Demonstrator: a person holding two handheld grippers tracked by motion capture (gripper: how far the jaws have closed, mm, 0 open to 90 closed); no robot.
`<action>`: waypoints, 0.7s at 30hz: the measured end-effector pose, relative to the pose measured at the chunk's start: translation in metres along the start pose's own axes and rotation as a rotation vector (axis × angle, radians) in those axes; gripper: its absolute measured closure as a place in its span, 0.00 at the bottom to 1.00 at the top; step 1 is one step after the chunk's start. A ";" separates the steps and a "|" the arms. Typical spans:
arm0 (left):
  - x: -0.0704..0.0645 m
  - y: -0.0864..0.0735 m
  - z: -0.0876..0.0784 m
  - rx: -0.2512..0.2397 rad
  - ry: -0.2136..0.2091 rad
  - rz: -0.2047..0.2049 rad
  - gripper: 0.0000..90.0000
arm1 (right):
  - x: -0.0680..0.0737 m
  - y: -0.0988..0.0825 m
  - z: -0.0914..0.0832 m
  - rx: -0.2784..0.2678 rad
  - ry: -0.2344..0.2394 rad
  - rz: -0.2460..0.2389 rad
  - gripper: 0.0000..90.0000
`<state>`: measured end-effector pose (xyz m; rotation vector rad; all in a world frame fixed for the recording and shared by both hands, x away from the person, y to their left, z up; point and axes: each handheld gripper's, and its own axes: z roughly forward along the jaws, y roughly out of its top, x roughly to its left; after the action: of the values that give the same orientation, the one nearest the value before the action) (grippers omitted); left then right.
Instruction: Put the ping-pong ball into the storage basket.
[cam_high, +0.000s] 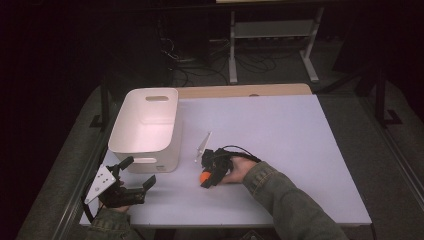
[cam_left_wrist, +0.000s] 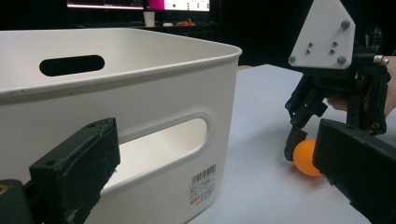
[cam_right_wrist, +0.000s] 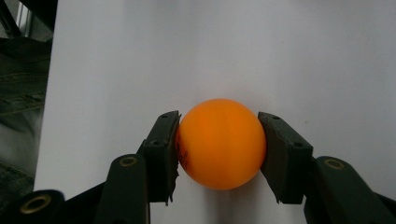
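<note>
Orange ball (cam_right_wrist: 219, 142) sits on the white tabletop (cam_high: 300, 150), pinched between the 2 black jaws of my right hand-held gripper (cam_right_wrist: 219, 149); both pads press its sides, so that hand-held gripper is clamped on the ball. From the high view the ball (cam_high: 205, 176) lies near the middle of the tabletop, at about 4 o'clock from the white bin (cam_high: 145, 127) and just apart from it. My left hand-held gripper (cam_high: 137, 172) hovers at the near left corner, at about 6 o'clock from the bin, its jaws spread apart with nothing between them. Its own camera looks past the bin's handle slot (cam_left_wrist: 159, 144) and barcode label (cam_left_wrist: 203, 184) toward the ball (cam_left_wrist: 306, 156) at 3 o'clock.
</note>
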<state>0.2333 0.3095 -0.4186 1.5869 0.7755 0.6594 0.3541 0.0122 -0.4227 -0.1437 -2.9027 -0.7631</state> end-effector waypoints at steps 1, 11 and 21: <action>0.000 0.000 0.000 0.000 0.000 0.000 0.00 | 0.000 0.000 -0.001 -0.002 0.003 0.000 0.55; 0.000 0.000 0.000 -0.001 0.002 -0.001 0.00 | 0.001 0.008 -0.018 -0.021 -0.002 0.006 0.55; 0.000 0.000 0.000 -0.003 0.001 -0.003 0.00 | 0.002 0.015 -0.035 -0.033 -0.017 -0.007 0.55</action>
<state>0.2333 0.3097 -0.4185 1.5827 0.7768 0.6588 0.3580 0.0080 -0.3852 -0.1441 -2.9087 -0.8158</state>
